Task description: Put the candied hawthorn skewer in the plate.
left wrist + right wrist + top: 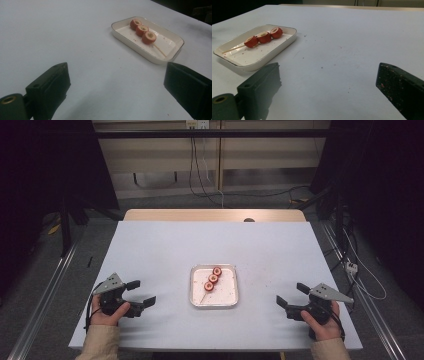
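A white rectangular tray [227, 296] [127, 40] [274, 52] lies at the table's middle front. In it lies a thin wooden skewer [212, 279] [143, 31] [264, 37] with three red fruit pieces threaded on it, its bare stick end pointing toward the near left. My left gripper [141, 292] rests on the table left of the tray, open with nothing between its jaws. My right gripper [292, 295] rests right of the tray, open and holding nothing. Reddish specks dot one of the right gripper's fingers [399, 82].
The table wears a white cloth [165, 245], with a bare wooden strip [215, 215] at the far edge. Red crumbs speckle the tray bottom and the cloth right of it. Cables run over the floor behind and to the right.
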Tool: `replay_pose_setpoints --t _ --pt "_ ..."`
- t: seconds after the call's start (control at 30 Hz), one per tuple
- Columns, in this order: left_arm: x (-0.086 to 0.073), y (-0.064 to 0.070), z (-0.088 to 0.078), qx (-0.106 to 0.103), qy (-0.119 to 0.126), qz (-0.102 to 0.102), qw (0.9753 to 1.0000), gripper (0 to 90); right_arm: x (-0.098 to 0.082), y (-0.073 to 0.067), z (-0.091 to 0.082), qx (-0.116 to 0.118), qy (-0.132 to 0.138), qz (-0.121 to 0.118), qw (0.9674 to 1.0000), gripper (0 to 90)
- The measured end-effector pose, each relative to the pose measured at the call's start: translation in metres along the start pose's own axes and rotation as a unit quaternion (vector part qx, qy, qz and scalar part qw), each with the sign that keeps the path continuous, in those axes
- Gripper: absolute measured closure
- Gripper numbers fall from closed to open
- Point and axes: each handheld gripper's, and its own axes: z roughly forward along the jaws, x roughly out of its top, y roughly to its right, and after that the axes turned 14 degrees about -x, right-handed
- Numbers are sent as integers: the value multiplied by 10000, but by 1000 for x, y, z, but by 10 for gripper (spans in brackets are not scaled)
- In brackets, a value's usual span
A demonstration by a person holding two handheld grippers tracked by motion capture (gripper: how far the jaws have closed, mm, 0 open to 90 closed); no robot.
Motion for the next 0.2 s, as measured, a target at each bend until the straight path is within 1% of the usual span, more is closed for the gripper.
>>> replay_pose_setpoints --t 0.07,0.2 --pt "0 0 0 0 31 -27 10000 61 1 0 0 14 -3 3 10000 52" --pt "0 1 0 5 6 -6 10000 61 0 0 1 19 -12 42 10000 52"
